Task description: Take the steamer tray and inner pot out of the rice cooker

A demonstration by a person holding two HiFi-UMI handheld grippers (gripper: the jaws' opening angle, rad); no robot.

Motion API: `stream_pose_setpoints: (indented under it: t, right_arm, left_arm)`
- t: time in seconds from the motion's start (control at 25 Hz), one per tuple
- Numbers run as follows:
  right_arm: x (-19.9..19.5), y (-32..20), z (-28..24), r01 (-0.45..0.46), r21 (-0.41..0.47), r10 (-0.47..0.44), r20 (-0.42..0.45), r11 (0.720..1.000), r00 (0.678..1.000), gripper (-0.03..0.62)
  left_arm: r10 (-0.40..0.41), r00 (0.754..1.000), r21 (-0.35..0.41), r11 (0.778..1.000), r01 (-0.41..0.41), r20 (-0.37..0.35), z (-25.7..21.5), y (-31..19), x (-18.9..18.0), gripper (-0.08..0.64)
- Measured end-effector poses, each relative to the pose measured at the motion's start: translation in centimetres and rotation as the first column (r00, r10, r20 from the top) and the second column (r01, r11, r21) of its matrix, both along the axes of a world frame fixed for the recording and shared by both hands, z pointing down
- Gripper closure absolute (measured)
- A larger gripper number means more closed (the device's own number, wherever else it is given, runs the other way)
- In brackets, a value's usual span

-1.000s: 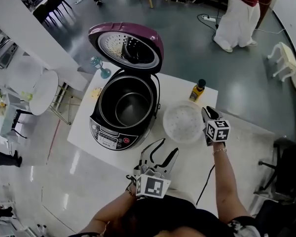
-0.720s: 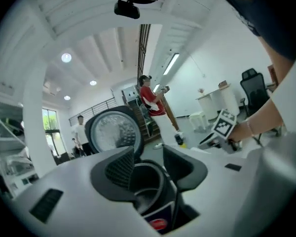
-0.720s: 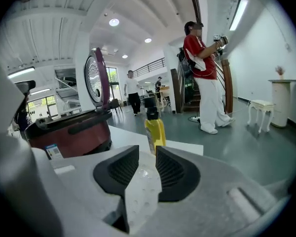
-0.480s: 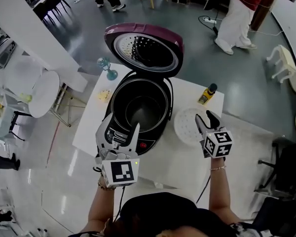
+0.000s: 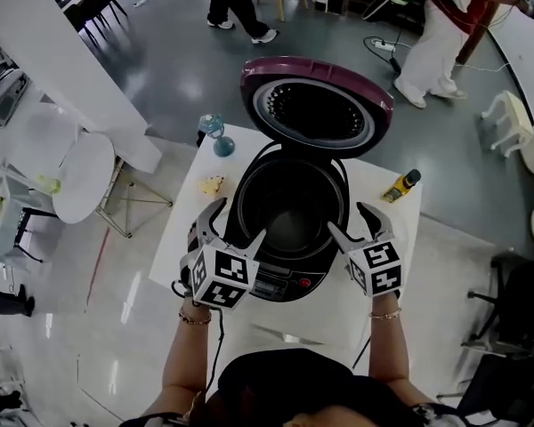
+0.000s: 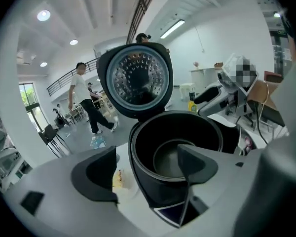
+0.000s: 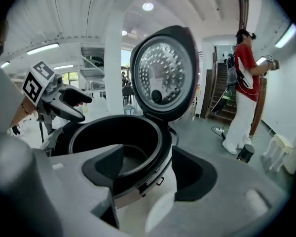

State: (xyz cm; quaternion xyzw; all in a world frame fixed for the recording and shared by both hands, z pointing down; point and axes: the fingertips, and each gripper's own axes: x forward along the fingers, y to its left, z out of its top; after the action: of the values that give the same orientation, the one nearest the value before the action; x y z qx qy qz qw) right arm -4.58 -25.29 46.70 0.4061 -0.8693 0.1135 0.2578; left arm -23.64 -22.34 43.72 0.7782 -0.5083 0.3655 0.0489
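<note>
Two open grippers, one pot left.
My left gripper point(image 5: 236, 223) has swung in beside the purple-lidded rice cooker point(image 5: 283, 285), its jaws just opening, empty; the dark round metal inner pot point(image 5: 292, 222) sits inside; my right gripper point(image 5: 350, 221), steamer tray set down, flanks the rim, likewise just opening and empty.

A white table point(image 5: 369, 181) carries an open purple rice cooker point(image 5: 276, 285) near its middle. Left of the cooker lies a small yellowish scrap point(image 5: 212, 185), with a blue-green stemmed glass point(image 5: 215, 133) beyond it. Right of the cooker stands a yellow bottle point(image 5: 400, 186).
</note>
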Motion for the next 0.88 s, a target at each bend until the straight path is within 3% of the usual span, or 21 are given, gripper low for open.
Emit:
stream_pose_setpoints:
  t: [0.2, 0.4, 0.64, 0.88]
  right_arm:
    - [-2.2, -1.3, 0.2, -0.036, 0.005, 0.036, -0.185, 0.999, 0.982, 0.29]
    - [-2.9, -2.5, 0.8, -0.08, 0.006, 0.079, -0.259, 0.997, 0.963, 0.29]
    - [-2.8, -3.5, 1.6, -0.115, -0.01, 0.104, -0.347, 0.993, 0.932, 0.29]
    - [-2.7, -4.9, 3.2, -0.141, -0.052, 0.103, -0.45, 0.989, 0.887, 0.29]
  left_arm:
    - [0.068, 0.996, -0.092, 0.994, -0.063, 0.052, 3.0, -2.4, -1.4, 0.173]
    - [0.137, 0.991, -0.138, 0.981, -0.135, 0.002, 4.7, -4.5, -1.4, 0.173]
    - [0.209, 0.978, -0.228, 0.951, -0.209, -0.024, 6.6, -5.9, -0.8, 0.175]
    - [0.24, 0.968, -0.262, 0.941, -0.214, 0.071, 7.8, -7.7, -1.0, 0.176]
